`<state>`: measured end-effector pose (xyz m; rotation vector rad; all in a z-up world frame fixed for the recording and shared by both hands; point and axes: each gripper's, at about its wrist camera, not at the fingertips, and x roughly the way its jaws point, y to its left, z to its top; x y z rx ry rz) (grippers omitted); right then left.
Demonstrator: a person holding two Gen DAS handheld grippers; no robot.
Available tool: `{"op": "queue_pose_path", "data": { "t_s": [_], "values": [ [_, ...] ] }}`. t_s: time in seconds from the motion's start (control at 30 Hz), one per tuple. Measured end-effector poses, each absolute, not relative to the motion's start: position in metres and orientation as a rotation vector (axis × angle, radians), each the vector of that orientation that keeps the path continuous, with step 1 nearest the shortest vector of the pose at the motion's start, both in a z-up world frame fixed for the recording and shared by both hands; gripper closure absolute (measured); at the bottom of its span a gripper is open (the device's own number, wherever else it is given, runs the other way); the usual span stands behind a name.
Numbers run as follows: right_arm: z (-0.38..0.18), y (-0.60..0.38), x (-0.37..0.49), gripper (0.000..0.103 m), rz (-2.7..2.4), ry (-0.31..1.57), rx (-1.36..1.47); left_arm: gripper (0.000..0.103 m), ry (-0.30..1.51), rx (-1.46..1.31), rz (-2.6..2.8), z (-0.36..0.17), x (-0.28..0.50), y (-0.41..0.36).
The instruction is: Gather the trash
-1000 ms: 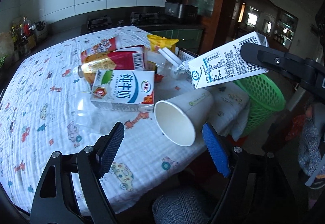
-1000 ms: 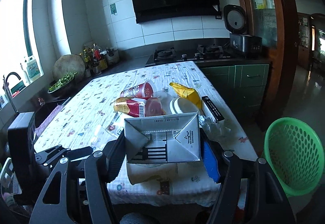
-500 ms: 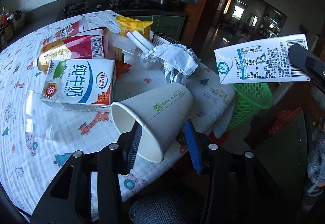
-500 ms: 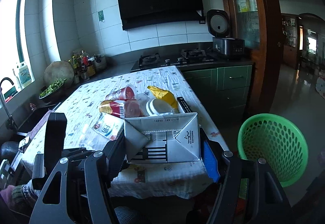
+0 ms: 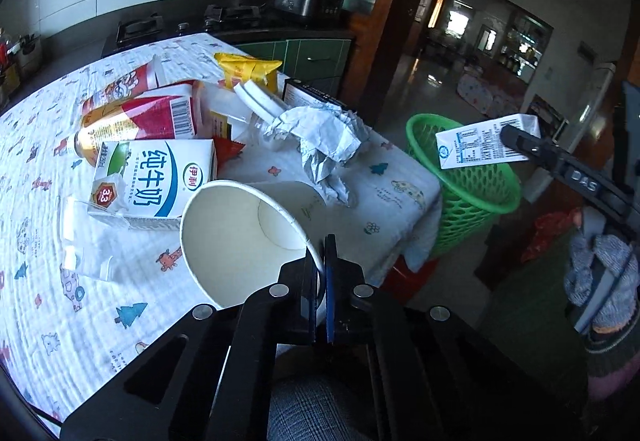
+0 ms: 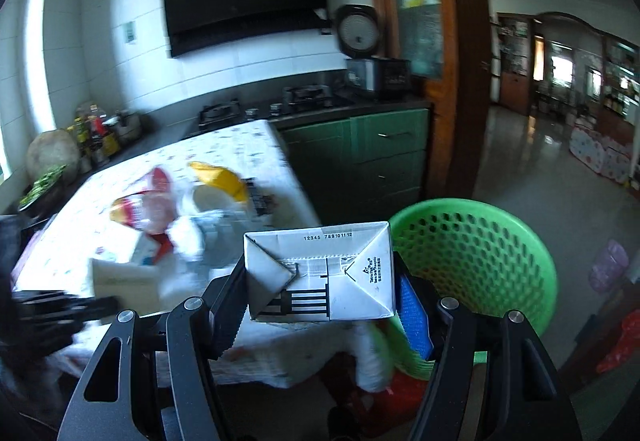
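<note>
Matt paper cup (image 5: 244,237), crinkled cotton tablecloth (image 5: 48,281), perforated glossy plastic basket (image 6: 480,253).

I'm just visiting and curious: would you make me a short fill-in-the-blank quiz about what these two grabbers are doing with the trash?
1. The left gripper pinches the rim of a white paper ____.
2. The right gripper holds a milk carton near a basket coloured ____.
3. The crumpled paper lies on the ____.

Missing words: cup; green; table
</note>
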<state>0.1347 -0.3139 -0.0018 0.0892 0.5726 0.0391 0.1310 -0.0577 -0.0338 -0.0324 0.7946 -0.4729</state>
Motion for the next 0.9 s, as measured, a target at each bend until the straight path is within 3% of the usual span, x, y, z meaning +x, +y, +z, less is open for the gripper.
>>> {"op": "queue_pose_path", "data": {
  "t_s": [0.23, 0.5, 0.9],
  "values": [
    [-0.033, -0.367, 0.168, 0.039, -0.103, 0.636, 0.13, 0.101, 0.728, 0.002, -0.523, 0.0, 0.124, -0.064],
    [-0.088, -0.41, 0.21, 0.039, -0.178, 0.781, 0.199, 0.101, 0.698, 0.029, -0.608, 0.027, 0.167, -0.102],
    [-0.126, -0.434, 0.225, 0.038, -0.187, 0.878, 0.274, 0.101, 0.738, 0.116, -0.721, 0.025, 0.231, -0.189]
  ]
}}
